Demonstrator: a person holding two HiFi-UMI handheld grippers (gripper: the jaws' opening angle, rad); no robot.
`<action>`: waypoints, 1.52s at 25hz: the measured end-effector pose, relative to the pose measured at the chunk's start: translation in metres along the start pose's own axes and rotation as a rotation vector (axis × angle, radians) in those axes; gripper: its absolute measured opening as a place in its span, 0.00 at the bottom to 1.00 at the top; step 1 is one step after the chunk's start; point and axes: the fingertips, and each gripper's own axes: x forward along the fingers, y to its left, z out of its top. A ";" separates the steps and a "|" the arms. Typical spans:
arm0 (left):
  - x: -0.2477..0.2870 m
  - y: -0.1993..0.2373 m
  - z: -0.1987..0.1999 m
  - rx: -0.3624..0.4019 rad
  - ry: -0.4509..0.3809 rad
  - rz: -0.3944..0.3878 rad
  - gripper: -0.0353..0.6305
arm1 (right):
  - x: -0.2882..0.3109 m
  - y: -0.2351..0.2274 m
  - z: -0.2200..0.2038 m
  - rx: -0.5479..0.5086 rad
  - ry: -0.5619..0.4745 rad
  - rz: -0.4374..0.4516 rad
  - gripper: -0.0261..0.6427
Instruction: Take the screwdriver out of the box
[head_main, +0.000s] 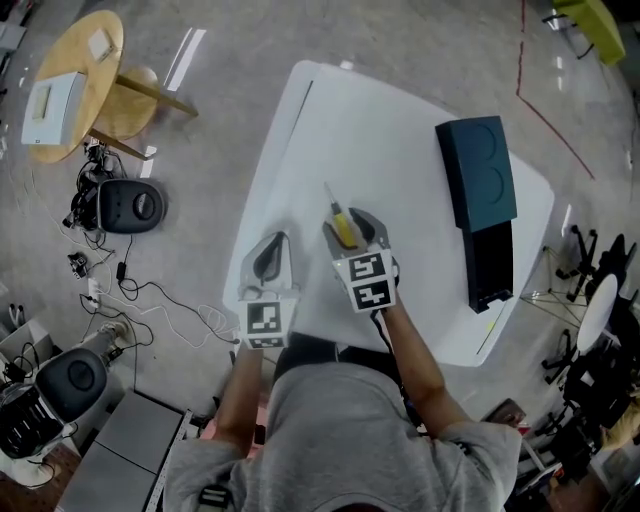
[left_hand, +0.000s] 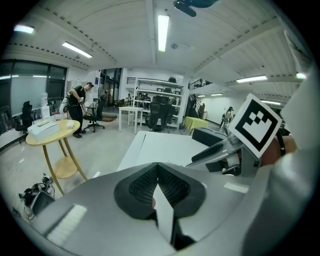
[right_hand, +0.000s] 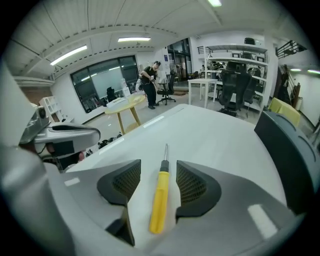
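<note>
A screwdriver with a yellow handle and thin metal shaft lies flat on the white table, tip pointing away from me. My right gripper stands open around it, one jaw on each side of the handle. In the right gripper view the screwdriver has a clear gap to both pads. The dark teal box sits at the table's right side, its black lower part open. My left gripper rests shut and empty near the table's front left edge, and in its own view the pads meet at the tip.
A round wooden side table stands far left on the floor. Cables and black devices lie on the floor left of the white table. Office chairs stand at the right. The box rises close to the right of my right gripper.
</note>
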 end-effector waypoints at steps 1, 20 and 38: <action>-0.003 -0.003 0.004 0.003 -0.008 0.001 0.07 | -0.007 0.000 0.003 -0.002 -0.018 -0.001 0.39; -0.063 -0.061 0.110 0.157 -0.225 -0.107 0.07 | -0.164 -0.011 0.055 -0.045 -0.351 -0.212 0.25; -0.097 -0.140 0.143 0.285 -0.329 -0.279 0.07 | -0.280 -0.028 0.020 0.037 -0.550 -0.441 0.09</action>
